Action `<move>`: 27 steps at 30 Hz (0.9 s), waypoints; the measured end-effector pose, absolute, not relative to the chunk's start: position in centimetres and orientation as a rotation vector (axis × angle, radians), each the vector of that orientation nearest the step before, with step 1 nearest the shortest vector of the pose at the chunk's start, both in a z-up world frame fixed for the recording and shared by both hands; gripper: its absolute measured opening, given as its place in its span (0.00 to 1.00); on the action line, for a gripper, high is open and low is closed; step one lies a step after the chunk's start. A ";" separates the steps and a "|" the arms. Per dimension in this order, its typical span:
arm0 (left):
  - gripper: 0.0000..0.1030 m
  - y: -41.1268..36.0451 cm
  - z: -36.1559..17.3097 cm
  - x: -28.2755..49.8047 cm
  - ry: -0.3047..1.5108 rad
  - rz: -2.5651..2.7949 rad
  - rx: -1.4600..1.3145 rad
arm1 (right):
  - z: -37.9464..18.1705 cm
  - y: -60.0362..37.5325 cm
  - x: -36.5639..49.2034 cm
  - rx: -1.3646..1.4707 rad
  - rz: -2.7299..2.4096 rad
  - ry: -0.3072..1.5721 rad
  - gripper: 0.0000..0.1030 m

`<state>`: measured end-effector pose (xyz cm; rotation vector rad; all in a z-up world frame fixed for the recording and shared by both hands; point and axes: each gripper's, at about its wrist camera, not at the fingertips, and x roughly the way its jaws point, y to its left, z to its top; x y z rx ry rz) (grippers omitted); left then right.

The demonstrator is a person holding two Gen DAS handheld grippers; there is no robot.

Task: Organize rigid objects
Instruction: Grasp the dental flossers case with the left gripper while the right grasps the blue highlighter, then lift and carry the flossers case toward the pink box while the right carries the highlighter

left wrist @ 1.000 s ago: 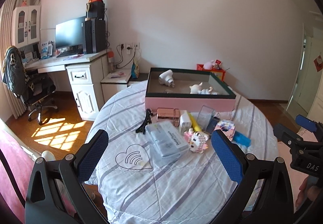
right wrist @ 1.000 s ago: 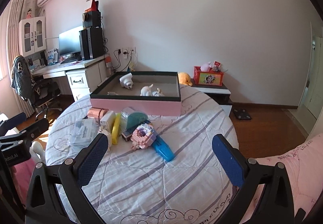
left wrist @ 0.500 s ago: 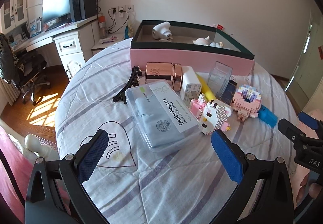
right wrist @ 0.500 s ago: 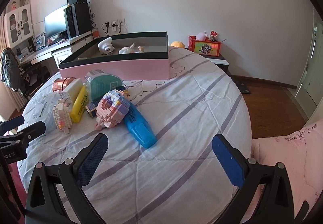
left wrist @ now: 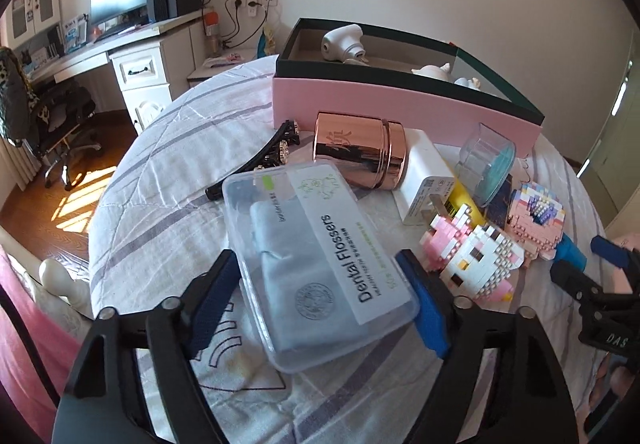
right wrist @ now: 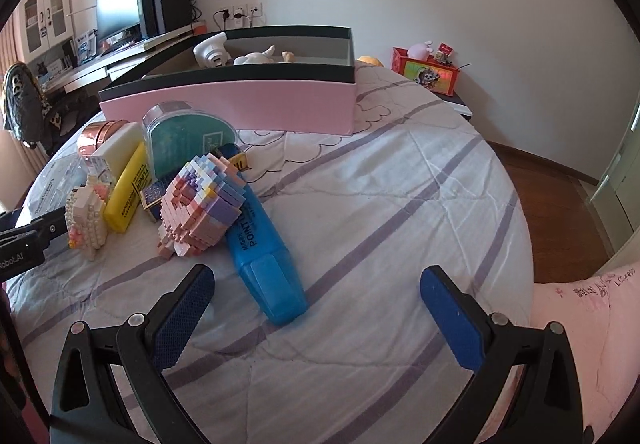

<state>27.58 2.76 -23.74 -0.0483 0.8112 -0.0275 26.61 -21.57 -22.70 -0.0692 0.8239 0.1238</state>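
A round table covered by a striped white quilt [right wrist: 400, 204] is shown from both wrist views, with a pink box with a dark rim [left wrist: 400, 108] set at its far side. In the left wrist view, the left gripper [left wrist: 322, 292] is seen astride a clear plastic case labelled "Dental Flossers" [left wrist: 312, 268]; its jaws have just been closing, and the blue pads [left wrist: 428, 316] are brought close to the case's long sides, though firm contact cannot be told. Beyond the case are laid a black hair clip [left wrist: 264, 160], a rose-gold canister [left wrist: 360, 156] on its side, a white charger plug [left wrist: 424, 180], a yellow marker [right wrist: 128, 192] and a clear heart-shaped box with teal contents [right wrist: 188, 136]. A white-and-pink brick figure [left wrist: 476, 256] is placed just beside the case, with a pink-and-purple brick figure [right wrist: 204, 204] near it. In the right wrist view, the right gripper [right wrist: 316, 308] is held with its jaws wide apart and nothing between the pads; a blue highlighter [right wrist: 264, 260] lies just ahead of it, partly under the pink-and-purple figure. Inside the box, a white device [left wrist: 342, 44] and small pale figurines [right wrist: 260, 58] are visible.
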 end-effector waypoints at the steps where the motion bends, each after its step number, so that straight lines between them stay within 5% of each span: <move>1: 0.73 3.0 -23.8 27.2 0.802 -0.040 -0.039 | -22.7 -21.4 26.9 -0.076 0.144 0.825 1.00; 7: 0.64 4.2 -23.7 25.9 0.802 -0.040 -0.029 | -22.7 -20.5 28.4 -0.129 0.219 0.849 0.77; 10: 0.72 4.3 -24.0 25.8 0.798 -0.028 -0.021 | -22.8 -20.1 28.7 -0.144 0.247 0.854 0.71; 12: 0.92 3.7 -24.1 26.2 0.812 -0.039 0.008 | -22.7 -20.2 28.7 -0.140 0.266 0.850 0.61; 16: 0.94 3.3 -24.1 26.8 0.815 -0.023 0.018 | -22.5 -20.6 28.0 -0.118 0.275 0.836 0.35; 17: 0.92 3.3 -24.1 26.9 0.818 -0.025 0.015 | -22.5 -20.8 27.7 -0.104 0.274 0.834 0.29; 20: 0.59 3.5 -23.9 27.0 0.790 -0.029 0.021 | -22.5 -21.4 26.8 -0.055 0.285 0.827 0.26; 27: 0.59 4.2 -23.5 25.7 0.766 -0.083 -0.035 | -22.4 -22.0 24.9 0.041 0.306 0.794 0.26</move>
